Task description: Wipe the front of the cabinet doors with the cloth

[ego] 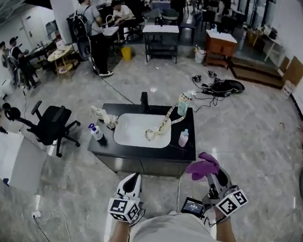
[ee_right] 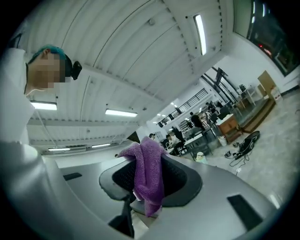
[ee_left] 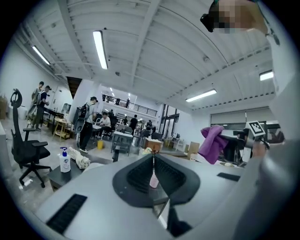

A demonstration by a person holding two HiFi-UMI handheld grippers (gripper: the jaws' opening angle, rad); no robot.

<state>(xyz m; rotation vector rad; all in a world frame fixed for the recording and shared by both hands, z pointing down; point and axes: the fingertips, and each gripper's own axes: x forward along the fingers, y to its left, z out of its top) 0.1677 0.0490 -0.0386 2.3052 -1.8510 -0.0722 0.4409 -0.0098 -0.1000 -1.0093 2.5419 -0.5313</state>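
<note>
The purple terry cloth is clamped in the right claw, short of the black cabinet doors, ready for wiping. The left claw is closed and empty, likewise short of the cabinet.

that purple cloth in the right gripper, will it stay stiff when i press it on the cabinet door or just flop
Probably floppy: the cloth droops in soft folds over the right gripper, so it should flatten under pressure. Its fuzzy weave looks light and likely to drag rather than slide. Only part of it is pinched, so hard rubbing might tug it loose.
</note>
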